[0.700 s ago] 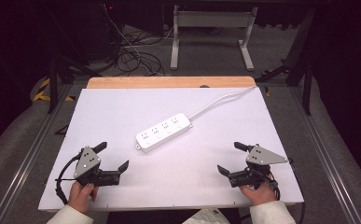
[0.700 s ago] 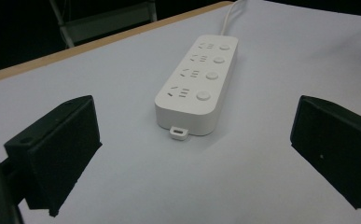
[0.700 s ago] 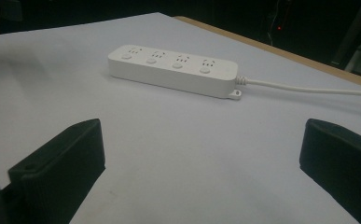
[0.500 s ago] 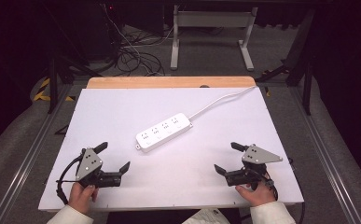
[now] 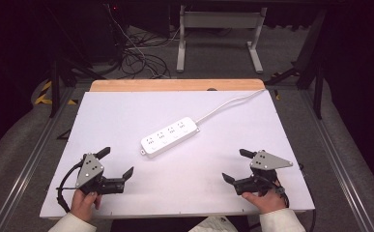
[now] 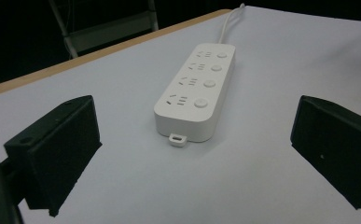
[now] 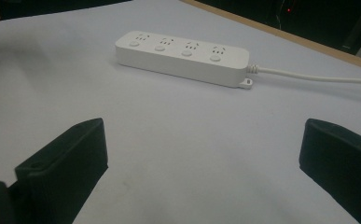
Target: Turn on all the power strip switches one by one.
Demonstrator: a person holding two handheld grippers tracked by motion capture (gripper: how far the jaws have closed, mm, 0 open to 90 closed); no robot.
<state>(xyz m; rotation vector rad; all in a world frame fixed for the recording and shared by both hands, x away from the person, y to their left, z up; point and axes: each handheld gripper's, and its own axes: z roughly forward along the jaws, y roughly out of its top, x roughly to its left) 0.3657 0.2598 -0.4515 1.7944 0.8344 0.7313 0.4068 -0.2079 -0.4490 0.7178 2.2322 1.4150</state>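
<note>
Nearest the table's front edge, the left gripper [image 5: 114, 166] is held low over the white board [image 5: 126, 116], jaws spread wide and nothing between them; the right gripper [image 5: 237, 166] is likewise held released, jaws apart and bare. Both are pointed inward and forward, so it is judged that a reach is being lined up from two sides. Ahead of the left gripper, and slightly to its right, the power strip [image 6: 197, 88] is seen lying flat, its near short end with the small hanging tab turned toward those jaws. From the right gripper, the power strip [image 7: 183, 56] is seen well ahead and to the left, long side presented, four sockets and four buttons facing up. Bare board is left between each gripper and the strip, so open room is offered on every side. Farther off, the white cord [image 5: 228, 104] is run from the strip's far end toward the back right corner, past the wooden strip [image 5: 175, 85] along the far edge.
</note>
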